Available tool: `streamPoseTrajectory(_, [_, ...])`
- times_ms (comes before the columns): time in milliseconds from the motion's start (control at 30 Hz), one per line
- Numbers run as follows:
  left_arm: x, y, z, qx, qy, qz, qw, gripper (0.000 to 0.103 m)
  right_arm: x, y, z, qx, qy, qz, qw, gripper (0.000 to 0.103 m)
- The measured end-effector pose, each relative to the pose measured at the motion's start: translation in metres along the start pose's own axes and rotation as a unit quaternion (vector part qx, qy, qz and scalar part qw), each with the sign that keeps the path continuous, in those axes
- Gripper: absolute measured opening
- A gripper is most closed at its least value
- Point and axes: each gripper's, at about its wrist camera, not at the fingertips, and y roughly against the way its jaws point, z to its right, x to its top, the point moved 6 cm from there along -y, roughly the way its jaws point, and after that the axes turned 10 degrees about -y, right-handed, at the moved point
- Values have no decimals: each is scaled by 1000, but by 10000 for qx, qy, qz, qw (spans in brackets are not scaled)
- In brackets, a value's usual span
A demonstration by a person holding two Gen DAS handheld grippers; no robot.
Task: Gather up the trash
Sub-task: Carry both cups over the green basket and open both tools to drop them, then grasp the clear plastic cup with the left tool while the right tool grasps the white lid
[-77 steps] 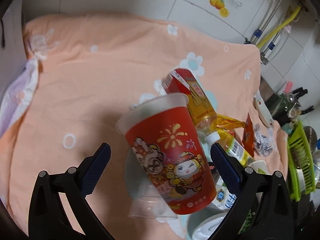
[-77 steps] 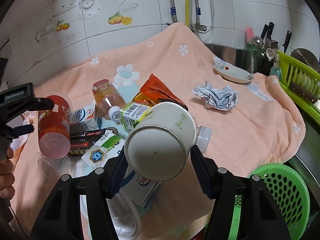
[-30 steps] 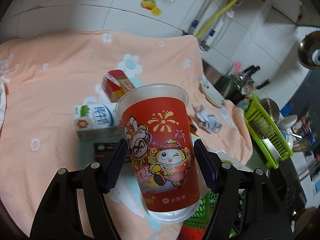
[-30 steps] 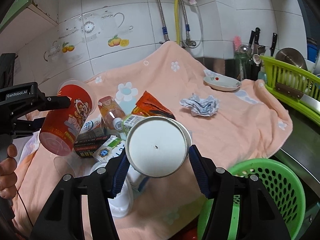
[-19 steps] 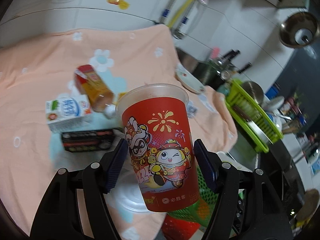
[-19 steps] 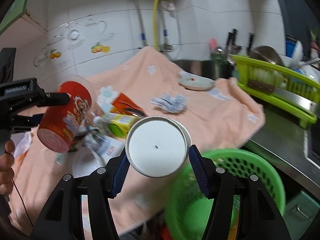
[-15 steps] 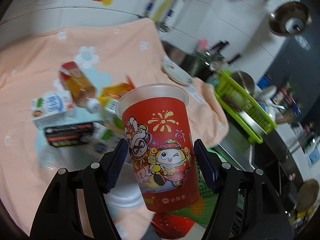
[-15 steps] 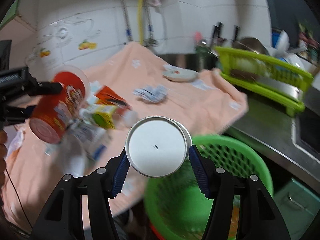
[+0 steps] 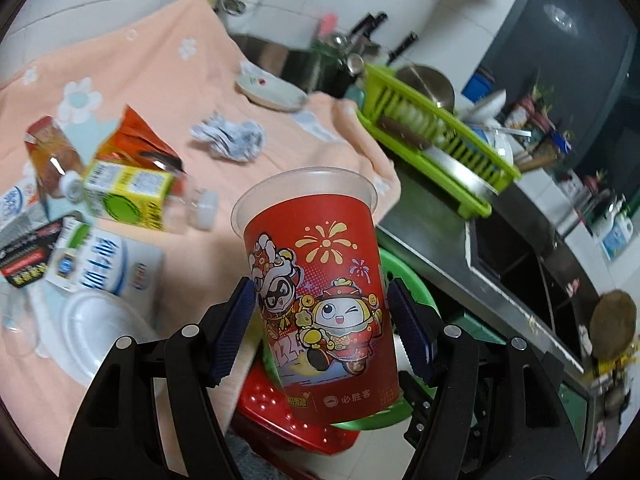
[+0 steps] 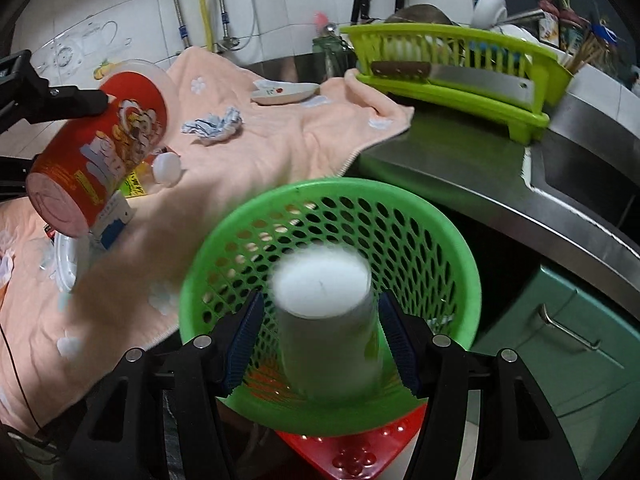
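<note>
Red plastic cup (image 9: 316, 240) sits clamped in the left tool (image 9: 320, 304). Only the right wrist view shows a white paper cup (image 10: 324, 280), blurred and loose between the right tool's (image 10: 321, 308) parted pads.

Both cameras sit just behind their own fingers and look forward and downward. The left wrist view is very close to the red cup (image 9: 320, 292), which fills the centre; behind it the peach cloth (image 9: 168, 92) takes the left of the frame and the green dish rack (image 9: 432, 136) the upper right. The right wrist view faces down into the green basket (image 10: 332, 276) – very near, lower centre. Both views share the cloth, the crumpled paper (image 9: 230, 140), the dish rack and the red cup, which appears at the left edge of the right view.
</note>
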Motion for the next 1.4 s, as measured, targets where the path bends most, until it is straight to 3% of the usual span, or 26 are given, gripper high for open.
streamPoseTrajectory(100, [-5,-15,11,-65,-121,-128,9998,67,-1,3,7,-7,-86,30,10000,64])
streamPoseTrajectory(633, [-22,-60,45,-219,-562,-554,9966,69,4,17,20,-33,-197,249,9995,70])
streamPoseTrajectory(733, [-23,-60,46,-226,-585,-561,9965,75,6,18,19,-33,-192,288,9994,70])
streamPoseTrajectory(967, [-19,-39,34,-98,-606,-376,9974,75,8,20,10,63,-120,303,9994,70])
streamPoseTrajectory(1167, [-10,-5,5,417,-612,-117,9972,75,11,20,-16,350,81,277,9990,70])
streamPoseTrajectory(1400, [-1,41,-50,863,-260,212,9957,75,16,17,-61,787,458,207,9956,70])
